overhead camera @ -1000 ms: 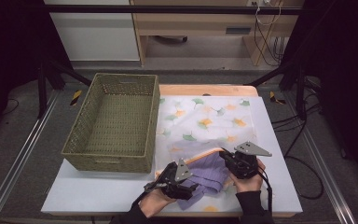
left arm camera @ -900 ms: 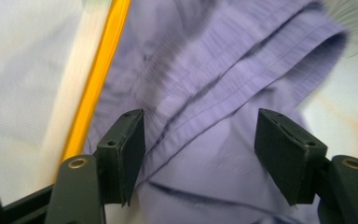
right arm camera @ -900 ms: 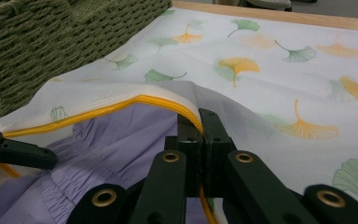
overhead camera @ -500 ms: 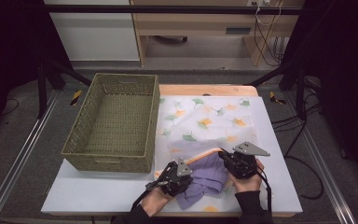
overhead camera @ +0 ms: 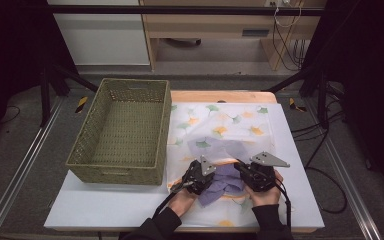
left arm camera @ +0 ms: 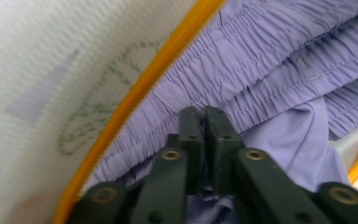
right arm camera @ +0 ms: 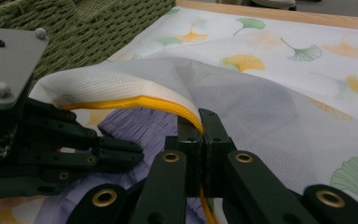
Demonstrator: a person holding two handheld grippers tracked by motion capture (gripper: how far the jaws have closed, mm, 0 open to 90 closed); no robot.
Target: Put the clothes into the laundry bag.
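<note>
Left gripper shifted right, fingers clamping purple garment.

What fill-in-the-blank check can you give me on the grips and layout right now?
1. The right gripper is shut on the mesh bag's ____ edge band.
2. The left gripper pinches the ____ garment at the mesh bag's mouth.
3. The woven basket sits to the ____ of the leaf-print cloth in the high view.

Missing words: yellow; purple; left
</note>
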